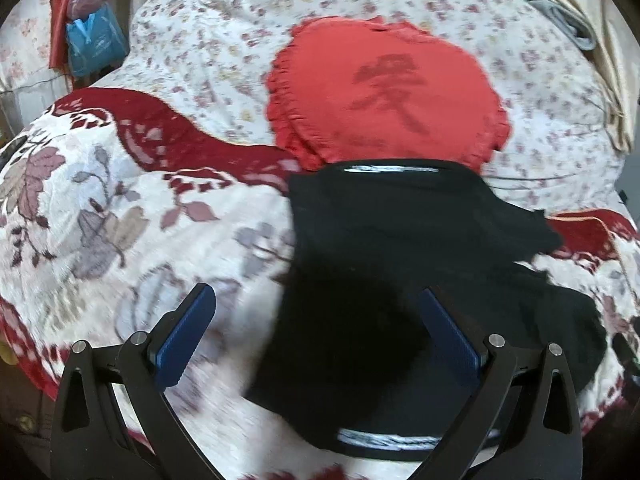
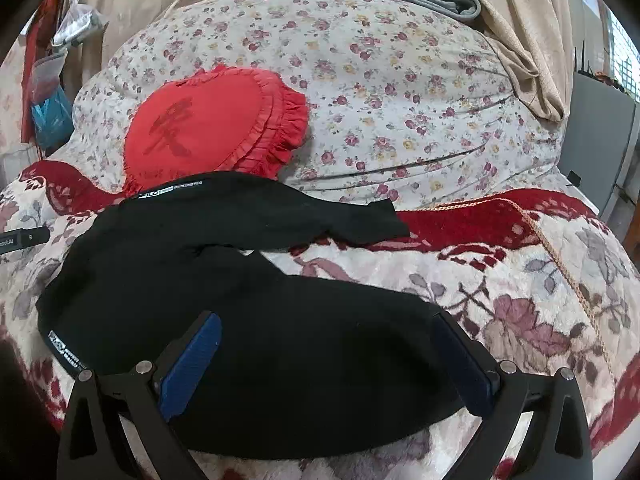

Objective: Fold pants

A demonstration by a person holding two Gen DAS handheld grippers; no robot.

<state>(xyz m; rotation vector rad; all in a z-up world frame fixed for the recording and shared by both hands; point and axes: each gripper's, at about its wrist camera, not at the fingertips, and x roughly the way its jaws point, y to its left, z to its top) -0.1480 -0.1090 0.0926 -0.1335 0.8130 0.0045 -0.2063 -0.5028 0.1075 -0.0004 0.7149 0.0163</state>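
The left tool (image 1: 316,324) fills the bottom of the left wrist view, its two blue-padded fingers (image 1: 184,340) spread wide and gripping nothing. Between and beyond them lie the black pants (image 1: 380,272), spread on a bed. The right finger sits over the dark cloth; the left one hangs over the floral blanket (image 1: 100,220) beside the pants' edge. Whether either finger touches the fabric cannot be told, as this view is blurred low down. A white-printed waistband strip (image 1: 384,438) shows at the bottom centre of the frame and another (image 1: 390,169) at the far edge of the pants, near the middle of the frame.

In the right wrist view the right tool (image 2: 326,354) is likewise wide apart and holds nothing, its blue fingers (image 2: 192,364) poised over the broad near part of the pants (image 2: 300,360). The garment runs from lower centre up to the left, with a narrower black flap (image 2: 360,220) reaching toward the right of centre. The waistband lettering (image 2: 66,354) appears at the lower left and again (image 2: 172,190) above centre left.

A red frilled heart-shaped cushion (image 2: 208,128) rests just behind the pants, touching their far edge, on a small-flowered quilt (image 2: 400,100). Beige curtains (image 2: 520,32) hang in the upper right, and a blue bag (image 1: 94,44) sits in the upper left of the left wrist view.
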